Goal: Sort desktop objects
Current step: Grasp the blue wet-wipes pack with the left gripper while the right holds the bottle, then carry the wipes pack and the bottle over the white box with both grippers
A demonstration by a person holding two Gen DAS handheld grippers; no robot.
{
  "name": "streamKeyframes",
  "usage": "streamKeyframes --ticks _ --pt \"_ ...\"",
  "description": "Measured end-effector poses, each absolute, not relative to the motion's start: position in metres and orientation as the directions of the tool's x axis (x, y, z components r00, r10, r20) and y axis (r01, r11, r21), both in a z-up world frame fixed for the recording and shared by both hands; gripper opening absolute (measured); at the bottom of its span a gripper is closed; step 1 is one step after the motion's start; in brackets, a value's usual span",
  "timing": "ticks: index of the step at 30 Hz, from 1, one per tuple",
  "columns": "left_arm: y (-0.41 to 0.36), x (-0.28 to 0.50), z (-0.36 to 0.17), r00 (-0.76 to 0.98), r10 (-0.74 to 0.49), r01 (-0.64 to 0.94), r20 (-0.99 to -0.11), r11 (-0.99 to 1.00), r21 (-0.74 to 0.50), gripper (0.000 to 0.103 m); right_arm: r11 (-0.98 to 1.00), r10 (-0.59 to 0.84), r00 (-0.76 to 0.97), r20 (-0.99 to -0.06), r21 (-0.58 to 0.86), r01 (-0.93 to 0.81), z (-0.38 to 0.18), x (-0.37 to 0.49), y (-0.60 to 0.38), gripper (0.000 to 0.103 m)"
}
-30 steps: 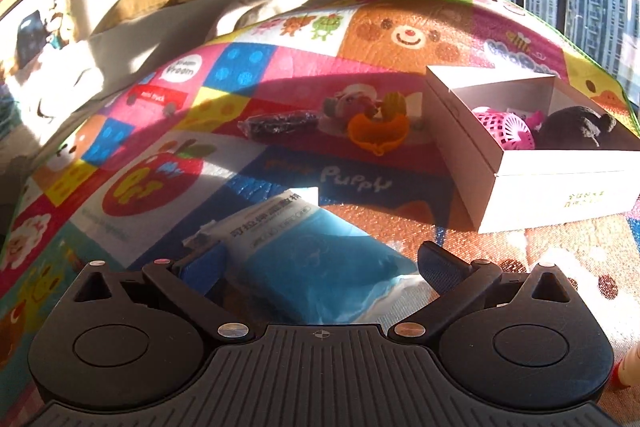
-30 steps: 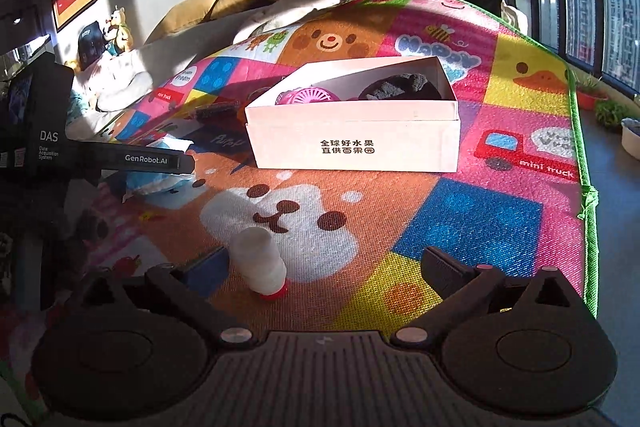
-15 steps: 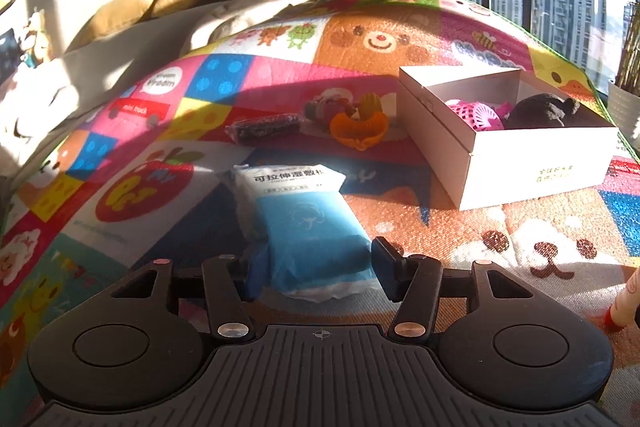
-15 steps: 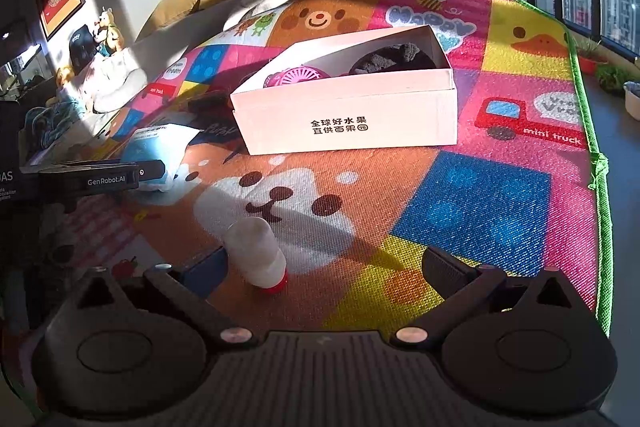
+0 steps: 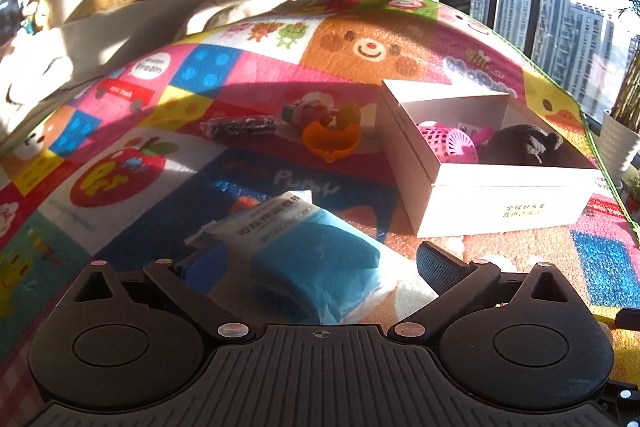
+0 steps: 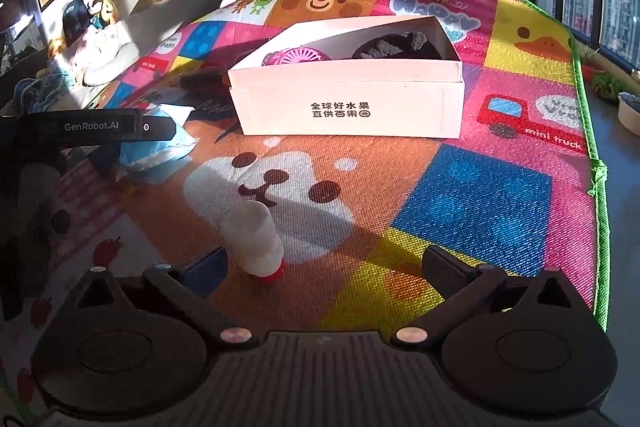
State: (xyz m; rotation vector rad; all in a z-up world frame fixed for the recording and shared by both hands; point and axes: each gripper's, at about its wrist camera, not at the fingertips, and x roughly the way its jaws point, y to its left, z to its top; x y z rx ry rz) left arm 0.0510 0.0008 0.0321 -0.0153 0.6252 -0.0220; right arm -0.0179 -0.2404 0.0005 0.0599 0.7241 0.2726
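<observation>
- Opening up right now, the left gripper (image 5: 308, 263) has its jaws spread wide, with the blue plastic-wrapped soft packet (image 5: 308, 251) lying loose between them, not pinched.
- Packet's on the colourful cartoon play mat (image 5: 160, 131); the white cardboard box (image 5: 492, 195) sits at 2 o'clock from it.
- Right gripper (image 6: 320, 267) is spread too, nothing held; a small white bottle with a red cap (image 6: 256, 239) lies near its left finger.
- Risk, I reckon: slippery wrap squishes and pops out if pinched near the edge.
</observation>
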Motion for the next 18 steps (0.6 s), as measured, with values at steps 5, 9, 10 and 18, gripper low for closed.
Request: streamKeyframes --ticks 5,9,10,18 --pt "-0.002 0.069 0.017 0.805 0.027 -0.011 -0.593 0.999 0.03 0.102 0.965 0.247 0.706 -0.664 0.103 -0.241 0.0 -0.017 -0.236 0.103" --pt "0.005 0.068 0.012 0.796 0.021 -0.004 -0.605 1.0 0.029 0.079 0.967 0.205 0.699 -0.685 0.03 -0.255 -0.002 -0.016 -0.226 0.103" --pt "0.006 0.067 0.012 0.793 0.021 0.0 -0.609 0.999 0.034 0.069 0.967 0.199 0.699 -0.687 0.019 -0.256 -0.002 -0.017 -0.224 0.103" --pt "0.002 0.024 0.024 0.778 -0.165 0.186 -0.606 0.982 -0.028 0.058 0.966 0.2 0.7 -0.686 0.021 -0.256 -0.002 -0.017 -0.225 0.103"
